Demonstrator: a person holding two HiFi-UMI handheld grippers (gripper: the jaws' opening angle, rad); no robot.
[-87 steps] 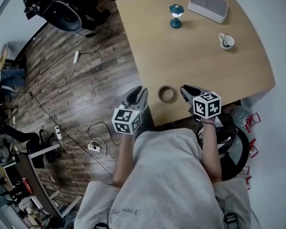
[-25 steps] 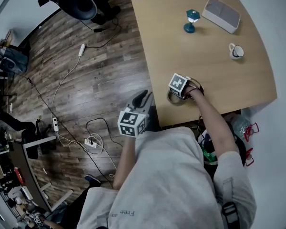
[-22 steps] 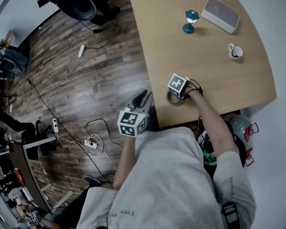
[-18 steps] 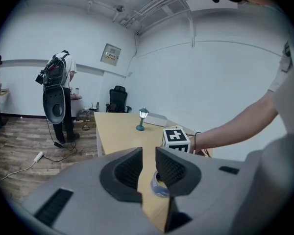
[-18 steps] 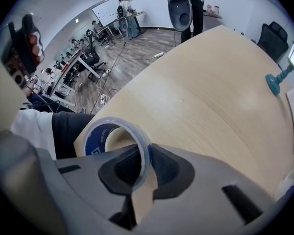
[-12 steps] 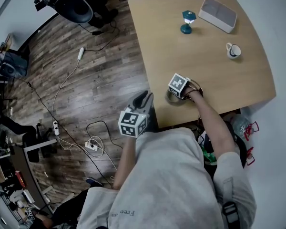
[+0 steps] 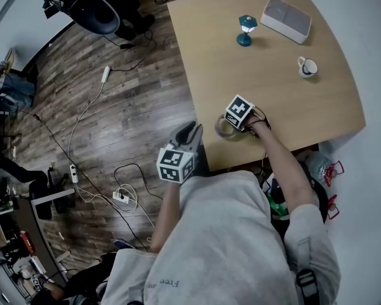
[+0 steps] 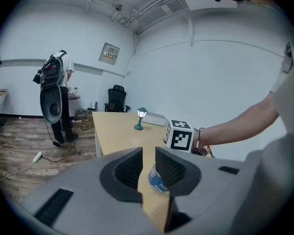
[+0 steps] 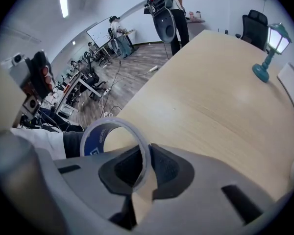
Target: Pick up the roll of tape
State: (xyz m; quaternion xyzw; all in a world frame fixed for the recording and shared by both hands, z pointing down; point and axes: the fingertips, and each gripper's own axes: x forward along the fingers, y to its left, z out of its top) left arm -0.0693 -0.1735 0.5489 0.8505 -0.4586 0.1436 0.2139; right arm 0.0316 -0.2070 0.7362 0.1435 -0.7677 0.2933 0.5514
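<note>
1 roll of tape (image 9: 94,140) is clamped by its wall in the right gripper (image 9: 143,163), jaws having just been closing; the left gripper (image 8: 148,168) is seen slightly parted, empty.

Tabletop (image 7: 276,91) open round right hand-held gripper (image 7: 226,126); lamp (image 7: 244,30), mug (image 7: 303,67), box (image 7: 286,11) well beyond.

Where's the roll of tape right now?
The roll of tape is at the table's near edge in the head view, clamped by the right gripper.

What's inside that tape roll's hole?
One jaw of the right gripper, which has just been closing on the tape roll wall, plus bare table. The gripper covers the lower half.
</note>
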